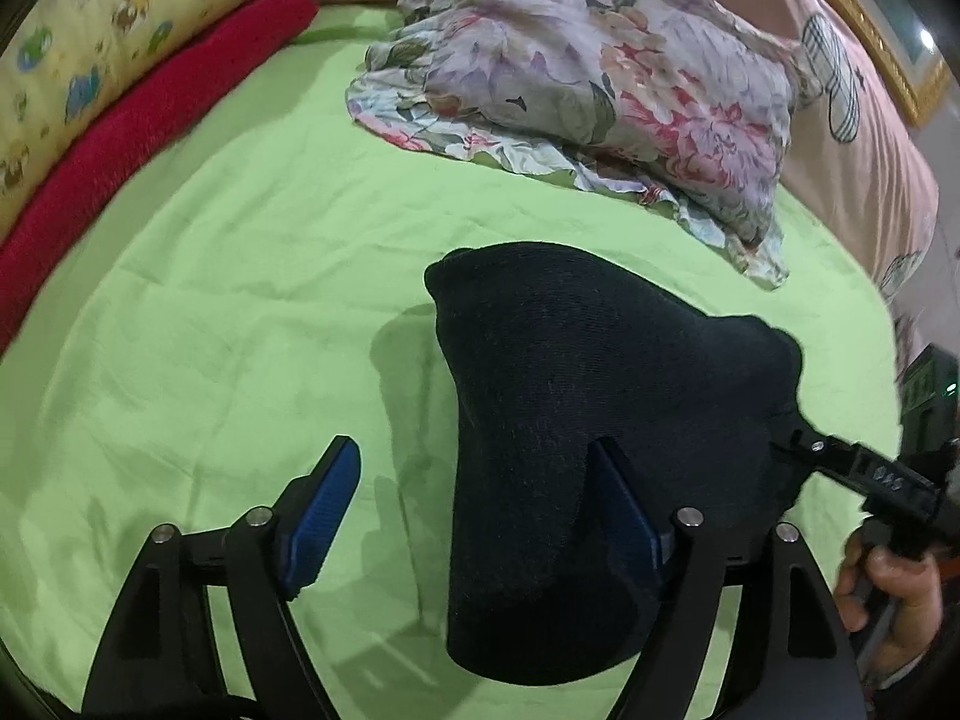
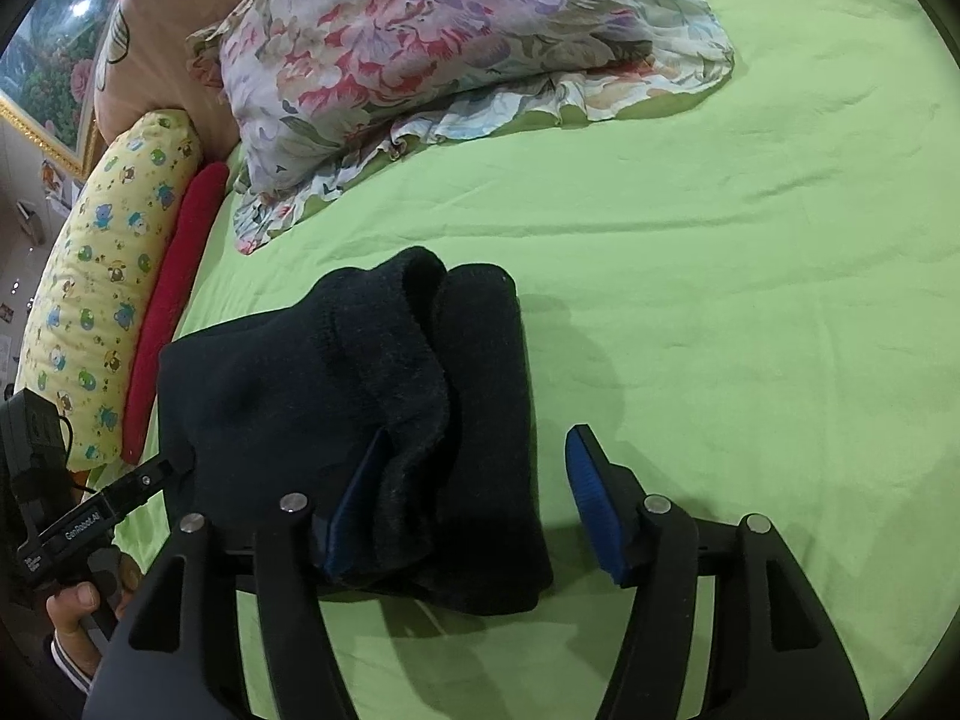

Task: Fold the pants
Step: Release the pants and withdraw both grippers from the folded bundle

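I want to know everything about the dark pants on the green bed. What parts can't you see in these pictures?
- Left wrist view: the dark pants cover most of the left gripper's right finger, so its tip is hidden.
- Right wrist view: the pants drape over the right gripper's left finger.
- Both views: the fabric is too dark to show waistband or leg ends, and its underside on the green sheet is hidden.

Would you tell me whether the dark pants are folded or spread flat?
Folded: the dark pants form a compact, layered bundle on the green sheet.
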The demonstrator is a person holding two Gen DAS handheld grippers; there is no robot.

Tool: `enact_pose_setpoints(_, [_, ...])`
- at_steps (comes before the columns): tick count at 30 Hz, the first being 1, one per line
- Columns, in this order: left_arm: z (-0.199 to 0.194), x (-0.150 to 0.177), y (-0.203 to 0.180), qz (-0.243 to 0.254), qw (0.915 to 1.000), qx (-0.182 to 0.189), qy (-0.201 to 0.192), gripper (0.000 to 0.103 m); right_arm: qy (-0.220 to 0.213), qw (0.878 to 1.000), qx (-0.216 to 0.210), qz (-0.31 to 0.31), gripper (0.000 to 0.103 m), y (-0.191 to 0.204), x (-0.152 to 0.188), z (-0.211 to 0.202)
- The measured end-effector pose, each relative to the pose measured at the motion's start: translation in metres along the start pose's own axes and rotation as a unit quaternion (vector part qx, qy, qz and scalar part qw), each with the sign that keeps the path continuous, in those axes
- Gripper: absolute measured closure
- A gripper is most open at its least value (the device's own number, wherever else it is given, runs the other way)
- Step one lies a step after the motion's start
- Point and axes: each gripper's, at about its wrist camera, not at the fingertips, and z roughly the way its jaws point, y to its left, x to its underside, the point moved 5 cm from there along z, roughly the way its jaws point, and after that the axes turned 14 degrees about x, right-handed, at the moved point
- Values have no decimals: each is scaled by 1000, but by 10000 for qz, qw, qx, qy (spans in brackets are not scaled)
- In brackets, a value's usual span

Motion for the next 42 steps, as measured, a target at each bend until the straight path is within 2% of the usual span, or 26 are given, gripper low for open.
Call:
enact_pose_setpoints(6, [-9, 4, -3, -51, 10000, -45, -64, 23, -25, 9997, -186, 155, 39, 0, 6, -9])
enact_pose_setpoints(19, [-28, 26, -18, 202, 9993, -283, -130, 23, -209, 9996, -129, 149, 39, 1, 14, -29])
enact_pose_setpoints(24, [-36, 35, -24, 194, 9988, -347, -271, 23, -330, 9994, -104, 20, 39, 5, 18, -39])
enact_pose_setpoints(27, [-44, 41, -31, 340, 9974, -430, -458, 23, -475, 9984, -320, -5, 38, 9, 23, -49])
enact_pose_setpoints(31, [-50, 49, -40, 580, 9949, -542, -623, 23, -765, 9960, -367, -278, 29, 18, 35, -62])
enact_pose_setpoints(35, [-53, 58, -46, 768, 9927, -581, -726, 23, -991, 9928, -323, -586, 25, 26, 48, -71])
enact_pose_setpoints(42, [-53, 75, -43, 640, 9944, -585, -609, 23, -1290, 9852, -73, -1125, 21, 39, 71, -79])
